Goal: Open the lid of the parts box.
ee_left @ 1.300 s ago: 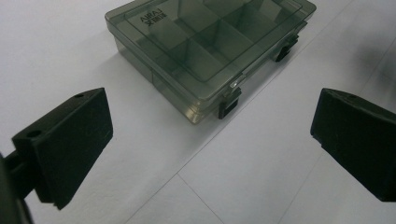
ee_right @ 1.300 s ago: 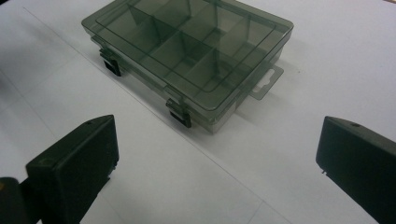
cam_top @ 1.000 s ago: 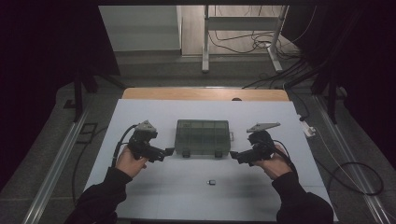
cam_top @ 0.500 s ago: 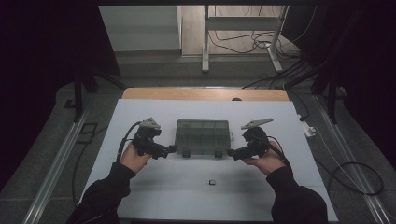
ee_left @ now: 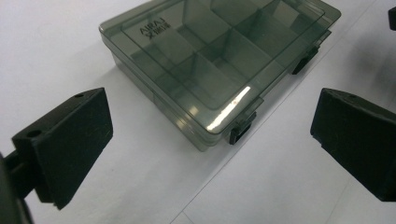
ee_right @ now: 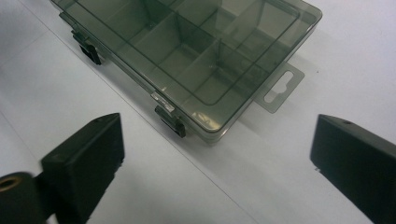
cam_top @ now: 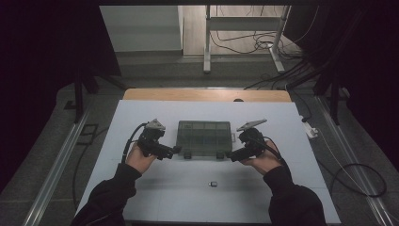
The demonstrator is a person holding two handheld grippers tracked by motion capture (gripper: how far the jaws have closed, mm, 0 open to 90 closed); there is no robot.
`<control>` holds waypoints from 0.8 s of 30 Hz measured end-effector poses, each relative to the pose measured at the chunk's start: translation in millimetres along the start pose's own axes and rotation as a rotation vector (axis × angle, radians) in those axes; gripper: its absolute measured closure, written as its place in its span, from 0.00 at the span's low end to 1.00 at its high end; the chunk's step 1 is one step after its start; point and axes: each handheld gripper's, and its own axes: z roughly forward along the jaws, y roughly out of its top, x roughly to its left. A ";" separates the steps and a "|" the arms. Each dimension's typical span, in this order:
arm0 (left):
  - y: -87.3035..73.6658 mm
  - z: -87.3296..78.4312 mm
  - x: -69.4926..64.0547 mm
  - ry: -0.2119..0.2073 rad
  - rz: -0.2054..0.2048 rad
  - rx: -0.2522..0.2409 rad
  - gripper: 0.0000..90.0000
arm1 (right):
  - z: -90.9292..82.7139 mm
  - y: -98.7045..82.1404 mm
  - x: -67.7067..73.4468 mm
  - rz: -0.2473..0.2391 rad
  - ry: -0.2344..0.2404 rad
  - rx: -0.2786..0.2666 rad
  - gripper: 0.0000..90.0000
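Both your left gripper (cam_top: 178,149) and right gripper (cam_top: 229,156) gape empty beside the closed compartment box (cam_top: 204,138); line each up with a front latch (ee_left: 242,128) squarely.

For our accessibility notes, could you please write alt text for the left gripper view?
A closed, smoke-tinted plastic compartment box lies on a white table, seen between the two wide-open black jaws of the left gripper, which touch nothing. Its near edge carries two black latches, and dividers show through the lid.
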 end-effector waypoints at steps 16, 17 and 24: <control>-15.2 14.6 5.5 -0.017 0.001 0.008 0.00 | 9.0 -17.3 -0.6 -0.053 -0.001 0.035 0.47; -15.3 14.7 5.4 -0.017 0.001 0.006 0.00 | 9.3 -17.9 -0.8 -0.054 -0.001 0.040 0.49; -14.9 14.4 3.2 -0.021 0.016 -0.007 0.00 | 13.7 -21.8 -4.7 -0.040 0.034 0.077 0.73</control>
